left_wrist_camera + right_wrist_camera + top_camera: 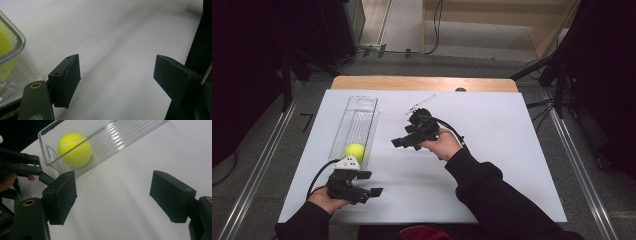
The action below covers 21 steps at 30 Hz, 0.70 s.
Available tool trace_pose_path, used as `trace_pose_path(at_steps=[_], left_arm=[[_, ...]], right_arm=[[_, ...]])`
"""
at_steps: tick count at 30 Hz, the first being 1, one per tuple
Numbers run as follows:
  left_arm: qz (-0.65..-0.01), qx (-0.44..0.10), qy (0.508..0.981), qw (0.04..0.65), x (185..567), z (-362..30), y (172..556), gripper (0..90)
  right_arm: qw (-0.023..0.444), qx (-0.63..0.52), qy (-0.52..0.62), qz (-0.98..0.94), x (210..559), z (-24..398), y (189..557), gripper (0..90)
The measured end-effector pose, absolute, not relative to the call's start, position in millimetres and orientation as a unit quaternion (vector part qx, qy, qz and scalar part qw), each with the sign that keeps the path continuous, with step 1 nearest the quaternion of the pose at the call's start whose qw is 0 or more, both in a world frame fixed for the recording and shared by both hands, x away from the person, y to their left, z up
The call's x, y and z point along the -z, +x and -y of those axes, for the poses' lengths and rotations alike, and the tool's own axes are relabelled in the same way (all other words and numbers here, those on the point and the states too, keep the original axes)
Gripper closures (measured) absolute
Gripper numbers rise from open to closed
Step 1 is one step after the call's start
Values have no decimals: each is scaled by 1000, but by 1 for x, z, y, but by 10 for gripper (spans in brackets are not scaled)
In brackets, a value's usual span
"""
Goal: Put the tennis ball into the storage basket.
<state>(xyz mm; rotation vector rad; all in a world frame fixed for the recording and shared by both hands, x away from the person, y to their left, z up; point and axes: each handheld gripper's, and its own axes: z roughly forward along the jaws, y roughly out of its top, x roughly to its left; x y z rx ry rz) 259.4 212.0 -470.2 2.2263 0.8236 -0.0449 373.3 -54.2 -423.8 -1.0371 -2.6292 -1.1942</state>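
A yellow tennis ball [354, 151] [74, 150] lies at the near end of a long clear plastic container [357, 120] [120, 137] on the left of the white table top. My left gripper [371, 183] [117, 77] rests low just in front of that end, jaws open over bare white surface; the container's corner [17, 62] and a bit of the ball [5, 42] sit at its left. My right gripper [403, 136] [112, 195] hovers mid-table, pointing toward the ball, open with nothing between its jaws. The left gripper [22, 166] also appears there.
The white sheet [492, 150] covers a wooden table [422, 82]. A small white object [419, 102] lies behind the right gripper. Dark stands, cables and metal floor rails surround the table.
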Motion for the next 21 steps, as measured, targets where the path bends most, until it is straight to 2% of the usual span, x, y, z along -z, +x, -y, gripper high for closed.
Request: trace_pose_path(at_steps=[21], left_arm=[[-319,17,870,375,469,-211,259,222]], right_arm=[[34,392,-359,846,439,93,364,197]])
